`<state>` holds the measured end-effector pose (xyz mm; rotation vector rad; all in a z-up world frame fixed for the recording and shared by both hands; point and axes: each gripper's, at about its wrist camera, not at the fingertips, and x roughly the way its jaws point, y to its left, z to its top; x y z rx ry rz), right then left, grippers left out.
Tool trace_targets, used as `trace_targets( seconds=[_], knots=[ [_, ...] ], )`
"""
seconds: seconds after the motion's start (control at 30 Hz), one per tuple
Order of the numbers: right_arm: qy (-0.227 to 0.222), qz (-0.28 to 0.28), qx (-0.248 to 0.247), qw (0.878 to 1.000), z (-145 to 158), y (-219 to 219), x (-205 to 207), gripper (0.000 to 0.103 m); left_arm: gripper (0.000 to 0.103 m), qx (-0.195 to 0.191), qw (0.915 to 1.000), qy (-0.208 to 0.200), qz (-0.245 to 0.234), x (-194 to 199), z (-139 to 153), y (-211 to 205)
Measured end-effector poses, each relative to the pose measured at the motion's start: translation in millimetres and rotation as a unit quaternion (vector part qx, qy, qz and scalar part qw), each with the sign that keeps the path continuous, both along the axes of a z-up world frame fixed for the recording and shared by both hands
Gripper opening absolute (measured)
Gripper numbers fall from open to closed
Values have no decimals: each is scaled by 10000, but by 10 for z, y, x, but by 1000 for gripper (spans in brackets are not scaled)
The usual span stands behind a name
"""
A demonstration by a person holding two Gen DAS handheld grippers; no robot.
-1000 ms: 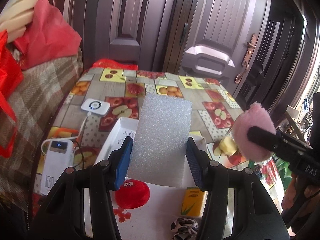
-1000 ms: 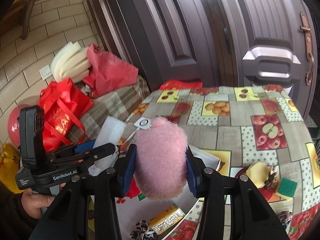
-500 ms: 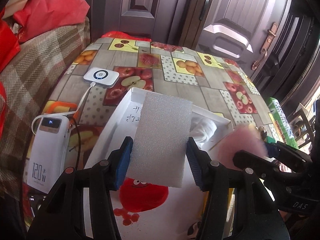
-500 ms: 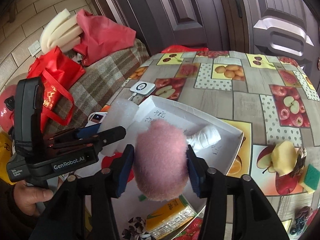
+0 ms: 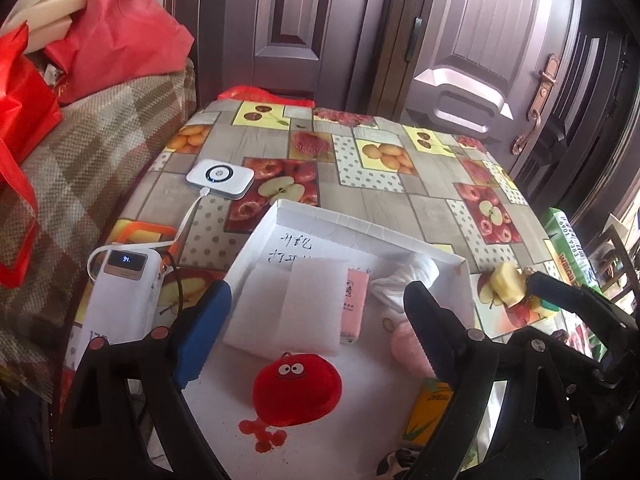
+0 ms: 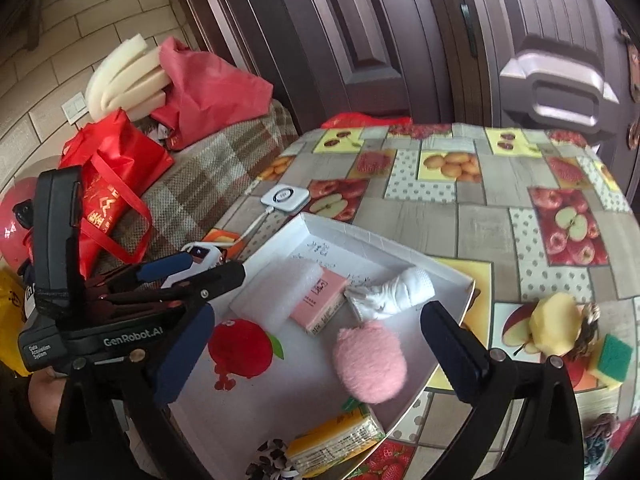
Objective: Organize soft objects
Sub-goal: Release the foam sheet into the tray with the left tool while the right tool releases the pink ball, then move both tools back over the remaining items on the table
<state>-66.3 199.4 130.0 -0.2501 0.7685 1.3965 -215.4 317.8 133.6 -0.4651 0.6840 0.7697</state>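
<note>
- Left tool (image 5: 316,316): spread wide, holding nothing, above the white foam sheet (image 5: 298,310) lying in the white tray (image 5: 360,222).
- Right tool (image 6: 316,352): spread wide, empty; pink plush ball (image 6: 370,362) lies in the tray between its fingers.

This is a lived-in home, seemingly by its entrance. The tabletop (image 5: 400,200) wears a household oilcloth printed with apples, oranges and cherries. Behind it, at the far side, stand dark panelled doors (image 5: 460,40) with a brass lever handle (image 5: 538,104). To the left a sofa or bench under a brown plaid throw (image 5: 92,148) is piled with red shopping bags (image 6: 112,184) and foam pieces (image 6: 124,80). A tiled wall with a light switch (image 6: 75,109) rises behind. A power bank (image 5: 124,300) charges on the near left.
</note>
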Motion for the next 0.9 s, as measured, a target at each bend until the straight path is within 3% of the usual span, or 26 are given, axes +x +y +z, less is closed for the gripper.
trace_targets(
  seconds=[0.17, 0.27, 0.4, 0.5, 0.63, 0.77, 0.9],
  knots=[
    [-225, -246, 468, 9983, 244, -208, -3, 103, 89, 166, 9997, -199, -19, -55, 185, -134],
    [-614, -500, 1046, 9914, 505, -427, -34, 103, 89, 323, 9985, -434, 4, -114, 352, -239],
    [-1170, -1010, 2160, 9641, 919, -890, -34, 103, 89, 666, 9943, -832, -32, -204, 657, -445],
    [-1133, -1313, 2755, 9455, 1003, -1177, 36, 103, 89, 1038, 9886, -1077, -175, -252, 894, -665],
    [-896, -1525, 2236, 9585, 990, -1230, 149, 103, 89, 1243, 9855, -1113, -295, -248, 1075, -869],
    [-865, -1773, 2637, 9442, 1053, -1491, 167, 103, 89, 1133, 9820, -1416, -524, -302, 1175, -1005],
    [-1037, -1867, 2841, 9347, 1112, -1674, 115, 103, 89, 1019, 9869, -1177, -412, -237, 1154, -1081]
  ],
)
